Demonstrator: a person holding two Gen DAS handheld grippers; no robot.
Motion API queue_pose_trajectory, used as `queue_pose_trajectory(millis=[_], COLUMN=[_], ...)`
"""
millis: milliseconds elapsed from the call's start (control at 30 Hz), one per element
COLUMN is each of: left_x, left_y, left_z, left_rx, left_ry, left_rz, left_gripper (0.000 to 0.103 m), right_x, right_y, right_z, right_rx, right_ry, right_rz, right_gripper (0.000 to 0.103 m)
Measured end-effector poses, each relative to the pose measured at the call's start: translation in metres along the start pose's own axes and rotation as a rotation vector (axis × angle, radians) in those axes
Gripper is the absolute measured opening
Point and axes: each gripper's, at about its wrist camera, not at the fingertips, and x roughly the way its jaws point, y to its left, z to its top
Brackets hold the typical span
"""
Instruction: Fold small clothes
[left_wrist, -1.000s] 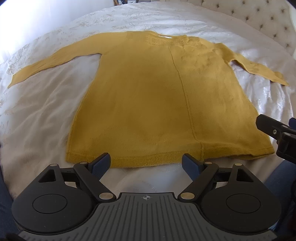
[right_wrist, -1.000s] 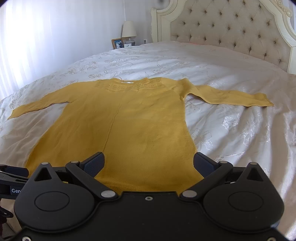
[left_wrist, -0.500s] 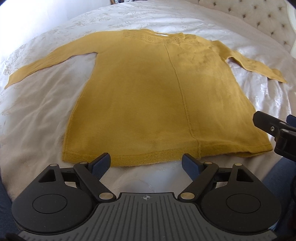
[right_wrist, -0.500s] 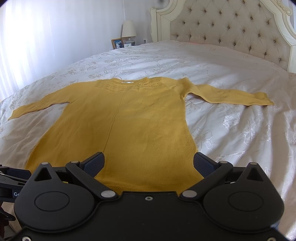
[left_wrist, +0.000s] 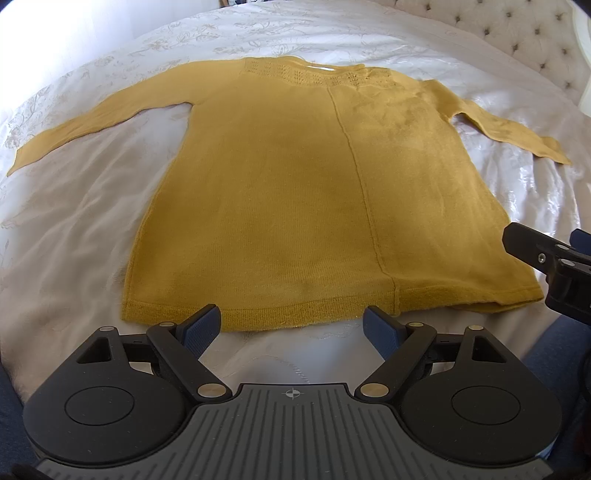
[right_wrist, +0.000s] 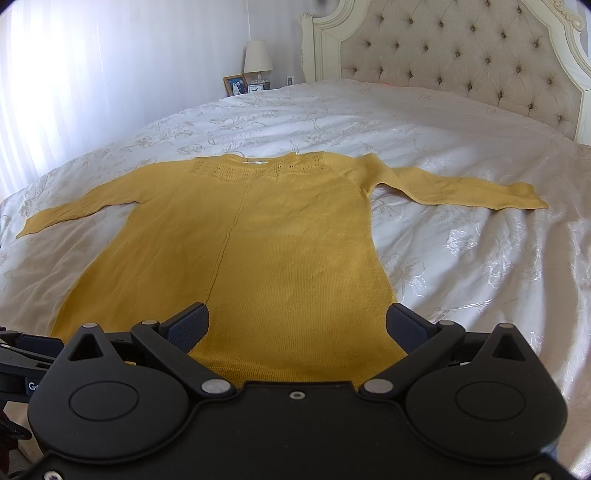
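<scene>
Nothing's really shifted since a second ago, both claws parked with jaws apart and empty. Left claw (left_wrist: 291, 325) sits just short of the yellow sweater's (left_wrist: 314, 192) hem, right claw (right_wrist: 297, 326) over its near corner. Soft, light, floppy knit on the bed (right_wrist: 480, 258), so I'd pinch the hem corners

Sweater (left_wrist: 295, 192): flat on the bed (right_wrist: 461, 122), hem at the near edge, neck toward the headboard (right_wrist: 461, 55).
Sleeves: spread toward the left and right edges.
Left gripper (left_wrist: 291, 326): at the hem.
Right gripper (right_wrist: 297, 321): over the hem's right part.
Lamp (right_wrist: 258, 59): beyond the far left corner.
</scene>
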Motion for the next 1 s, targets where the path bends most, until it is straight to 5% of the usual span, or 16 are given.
queue_pose_trajectory(millis=[1000], left_x=[0.0091], left_y=[0.0014], left_z=[0.0009], left_rx=[-0.002], left_ry=[0.031], left_rz=[-0.018], left_gripper=[0.084], right_x=[0.005], right_y=[0.0049], right_z=[-0.0015], right_rx=[-0.003], right_ry=[0.015], right_rz=[0.002], right_gripper=[0.102])
